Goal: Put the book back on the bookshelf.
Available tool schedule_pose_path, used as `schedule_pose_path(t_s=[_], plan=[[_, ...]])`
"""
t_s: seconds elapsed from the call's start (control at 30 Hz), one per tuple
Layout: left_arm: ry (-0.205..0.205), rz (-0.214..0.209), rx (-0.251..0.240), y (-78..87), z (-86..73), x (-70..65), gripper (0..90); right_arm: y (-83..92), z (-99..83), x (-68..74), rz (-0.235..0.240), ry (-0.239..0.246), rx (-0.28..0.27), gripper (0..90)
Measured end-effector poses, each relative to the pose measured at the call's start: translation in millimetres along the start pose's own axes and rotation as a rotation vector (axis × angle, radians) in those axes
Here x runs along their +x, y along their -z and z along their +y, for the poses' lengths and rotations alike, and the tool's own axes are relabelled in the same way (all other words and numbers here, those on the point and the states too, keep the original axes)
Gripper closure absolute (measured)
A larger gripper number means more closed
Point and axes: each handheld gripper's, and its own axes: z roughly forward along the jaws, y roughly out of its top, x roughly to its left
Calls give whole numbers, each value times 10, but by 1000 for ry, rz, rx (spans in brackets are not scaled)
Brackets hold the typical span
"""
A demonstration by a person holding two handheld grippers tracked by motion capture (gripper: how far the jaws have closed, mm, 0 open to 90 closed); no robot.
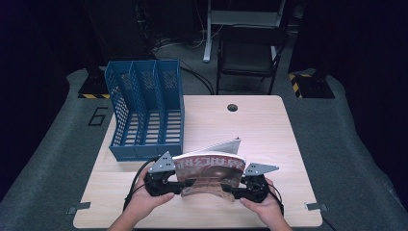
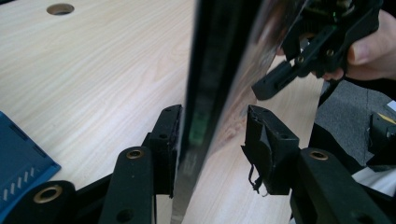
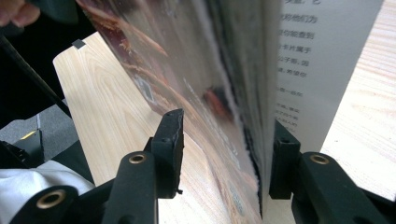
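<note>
One magazine [image 1: 210, 172] stands on edge near the front of the wooden table [image 1: 260, 130], its glossy cover with large pale characters facing the person, and it is flanked by two grippers, one to each side. The left gripper [image 1: 174, 187] sits at the magazine's left edge with one hand [image 1: 144, 202] around it; in the left gripper view its two black jaws stand apart with the magazine's edge [image 2: 205, 107] between them, the left jaw lying against the paper and the right jaw clear of it with a gap. The right gripper [image 1: 235, 192], held by the other hand [image 1: 262, 204], sits at the magazine's right edge; in the right gripper view its two jaws are likewise apart around the pages [image 3: 224, 93], the left jaw off the glossy cover and the right jaw close to or touching the back pages, so neither pair presses the paper from both sides. One back page with printed text [image 3: 303, 60] fans away from the rest. One blue file rack [image 1: 144, 110] with three slots stands at the table's far left, well apart from the magazine. One round cable hole [image 1: 232, 107] sits in the tabletop at the far edge. One dark chair [image 1: 250, 53] stands behind the table.
</note>
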Motion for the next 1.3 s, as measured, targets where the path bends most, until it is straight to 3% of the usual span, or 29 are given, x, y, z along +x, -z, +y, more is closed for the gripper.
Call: schedule_pose_path(t_s=[0.23,0.47,0.67,0.8,0.9,1.03,1.13,1.3], plan=[[-31,22,-8,51,164,6,568,-5,7,15,-7,5,7,563],[-28,-14,8,108,376,31,598,12,19,11,-7,11,-3,562],[-62,-35,25,145,580,20,619,44,28,2,-11,7,-14,563],[-86,-53,63,134,682,2,629,50,37,-12,-11,0,-23,563],[-96,-49,80,101,726,-15,630,44,46,-6,-7,0,-25,564],[-74,-45,74,83,760,-6,595,49,50,-5,-11,-3,-27,565],[-91,-38,78,82,806,-22,574,55,57,-22,-5,-12,-36,566],[-131,-25,86,76,852,-59,659,50,64,-26,-7,-16,-35,567]])
